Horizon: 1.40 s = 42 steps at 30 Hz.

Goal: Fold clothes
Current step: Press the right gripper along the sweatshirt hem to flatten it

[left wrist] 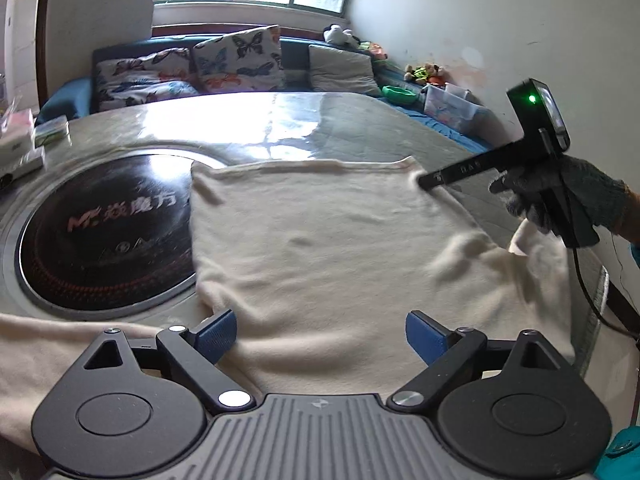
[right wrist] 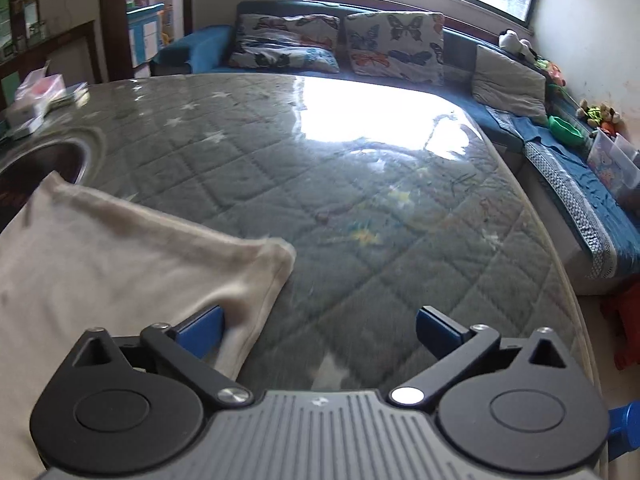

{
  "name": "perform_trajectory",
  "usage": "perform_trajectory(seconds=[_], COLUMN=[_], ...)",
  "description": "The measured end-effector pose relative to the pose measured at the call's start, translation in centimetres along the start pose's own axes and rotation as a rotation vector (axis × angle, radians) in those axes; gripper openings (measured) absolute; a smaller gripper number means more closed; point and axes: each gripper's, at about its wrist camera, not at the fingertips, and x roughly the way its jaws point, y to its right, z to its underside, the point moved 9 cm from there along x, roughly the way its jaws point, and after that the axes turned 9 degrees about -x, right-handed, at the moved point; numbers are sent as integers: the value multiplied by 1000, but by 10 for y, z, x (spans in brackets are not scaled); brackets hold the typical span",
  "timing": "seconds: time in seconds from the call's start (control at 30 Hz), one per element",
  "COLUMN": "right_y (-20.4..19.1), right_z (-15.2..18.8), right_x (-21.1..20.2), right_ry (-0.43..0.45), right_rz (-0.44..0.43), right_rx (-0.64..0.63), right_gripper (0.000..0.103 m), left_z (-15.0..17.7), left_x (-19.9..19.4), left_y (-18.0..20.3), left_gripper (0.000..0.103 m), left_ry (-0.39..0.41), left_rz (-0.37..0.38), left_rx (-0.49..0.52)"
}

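a big round surface (right wrist: 360, 184) with a shiny grey quilted cover fills most of both views, and a blue sofa (right wrist: 472, 56) with butterfly pillows (right wrist: 394, 46) sits behind its far edge under a window. a black round cooktop (left wrist: 108, 232) is sunk into the surface toward its left side. a cream cloth (left wrist: 328, 248) lies flat on the near part of the surface, folded over, with its left edge covering part of the cooktop and its far right corner (right wrist: 280, 252) out on the grey cover. more of the cloth spreads toward the near left edge. the left gripper (left wrist: 320, 334) hangs over the near part of the cloth with its blue jaws spread wide and nothing pinched. the right gripper (right wrist: 320, 328), held by a gloved hand (left wrist: 568, 204), is by the cloth's right edge, jaws spread wide too, one blue pad over the cloth and the other over the bare cover. small boxes (left wrist: 24, 140) sit at the far left edge.
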Motion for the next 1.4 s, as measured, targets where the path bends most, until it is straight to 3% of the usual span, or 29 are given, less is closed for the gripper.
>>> perform_trajectory(seconds=[0.43,0.6,0.9,1.2,1.4], right_y=[7,-2,-52,-56,-64], right_z=[-46,-57,-69,-90,-93], right_x=[42,38,36,61,48], right_ry=[26,38,58,81,99], right_rz=[68,88,-9,15,28], right_rx=[-3,-44,-142,-123,-157], right_gripper=[103,103,103,103,103], left_z=[3,7,11,19,17], left_x=[2,-9,-22,-28,-34], left_y=[4,12,5,5,4], left_gripper=[94,95,96,101,103], left_ry=[20,38,49,47,63], left_rz=[-26,-36,-83,-85,-93], left_rx=[-24,-22,-70,-96,-98])
